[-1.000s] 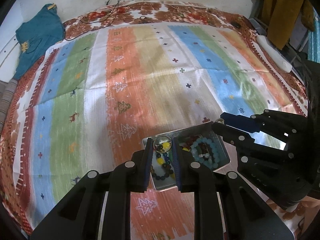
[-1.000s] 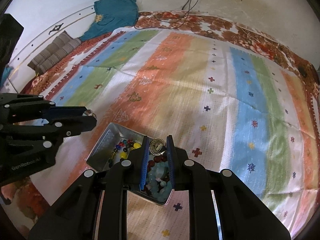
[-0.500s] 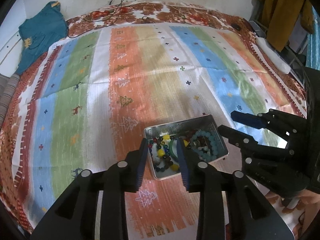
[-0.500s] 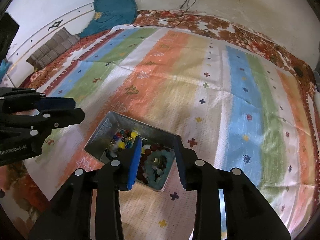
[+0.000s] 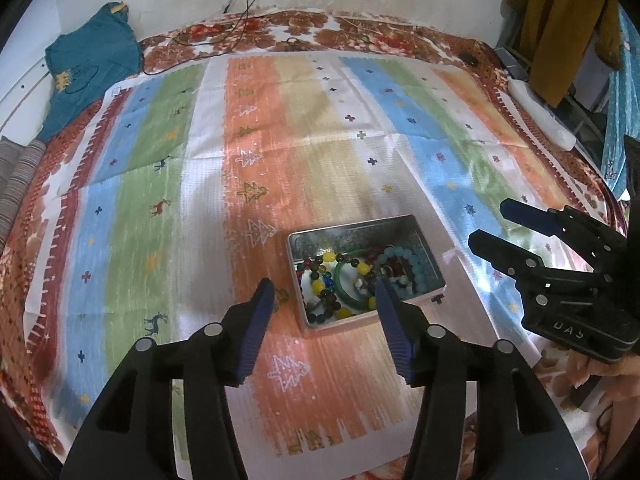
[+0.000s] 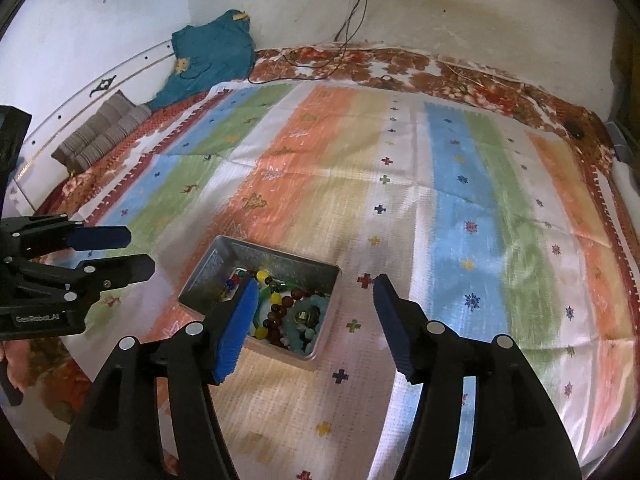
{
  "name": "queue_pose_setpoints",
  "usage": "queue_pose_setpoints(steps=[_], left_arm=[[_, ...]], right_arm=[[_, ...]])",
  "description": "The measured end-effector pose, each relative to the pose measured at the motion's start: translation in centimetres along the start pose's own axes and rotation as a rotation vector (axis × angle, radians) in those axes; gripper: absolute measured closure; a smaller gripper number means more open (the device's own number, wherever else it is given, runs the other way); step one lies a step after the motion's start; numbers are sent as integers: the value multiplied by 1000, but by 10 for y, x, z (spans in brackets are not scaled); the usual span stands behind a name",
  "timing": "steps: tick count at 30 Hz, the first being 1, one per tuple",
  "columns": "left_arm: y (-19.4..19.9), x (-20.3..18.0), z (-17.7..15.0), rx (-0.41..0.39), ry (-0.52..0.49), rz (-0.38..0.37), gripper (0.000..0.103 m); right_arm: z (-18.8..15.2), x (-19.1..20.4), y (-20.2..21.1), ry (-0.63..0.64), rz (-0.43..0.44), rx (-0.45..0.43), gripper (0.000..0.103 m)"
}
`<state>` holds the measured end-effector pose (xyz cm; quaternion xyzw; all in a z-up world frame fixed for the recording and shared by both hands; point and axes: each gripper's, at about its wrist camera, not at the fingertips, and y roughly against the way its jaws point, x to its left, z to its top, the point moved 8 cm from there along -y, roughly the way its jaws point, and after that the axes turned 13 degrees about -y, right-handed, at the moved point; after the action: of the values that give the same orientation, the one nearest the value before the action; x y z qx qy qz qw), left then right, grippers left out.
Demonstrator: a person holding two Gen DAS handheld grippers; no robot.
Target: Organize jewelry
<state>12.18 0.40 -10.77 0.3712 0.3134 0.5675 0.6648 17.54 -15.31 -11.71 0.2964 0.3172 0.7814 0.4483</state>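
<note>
Dull metal tin (image 5: 430, 256) holds glossy beads (image 5: 329, 257), seemingly glass, on woven cloth (image 5: 160, 168).

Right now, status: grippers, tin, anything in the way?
Left gripper and right gripper open, fingers just spread, nothing between them. Tin on the mat, beads piled inside. Nothing in the way.

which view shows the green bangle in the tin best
The left wrist view: the green bangle lies in the tin with most of its ring in sight among the beads. In the right wrist view a blue pad covers it, leaving only a thin green arc.
</note>
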Motion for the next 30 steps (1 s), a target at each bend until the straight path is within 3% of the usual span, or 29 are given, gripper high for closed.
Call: queue_pose_setpoints(steps=[4, 7, 9, 14, 24, 30], left_arm=[[5, -1, -6, -7, 4, 5, 40], [10, 0, -10, -20, 13, 15, 29], [13, -1, -12, -35, 11, 36, 16], [22, -10, -19, -60, -9, 46, 9], [31, -19, -34, -77, -49, 145, 6], [35, -19, -44, -79, -25, 137, 6]], right_arm=[[-3, 1, 9, 3, 7, -14, 37], [-7, 1, 14, 15, 3, -25, 35], [-9, 1, 15, 29, -11, -33, 34], [-13, -2, 22, 20, 3, -37, 27], [-28, -2, 37, 27, 11, -47, 15], [-36, -2, 46, 30, 19, -59, 11]])
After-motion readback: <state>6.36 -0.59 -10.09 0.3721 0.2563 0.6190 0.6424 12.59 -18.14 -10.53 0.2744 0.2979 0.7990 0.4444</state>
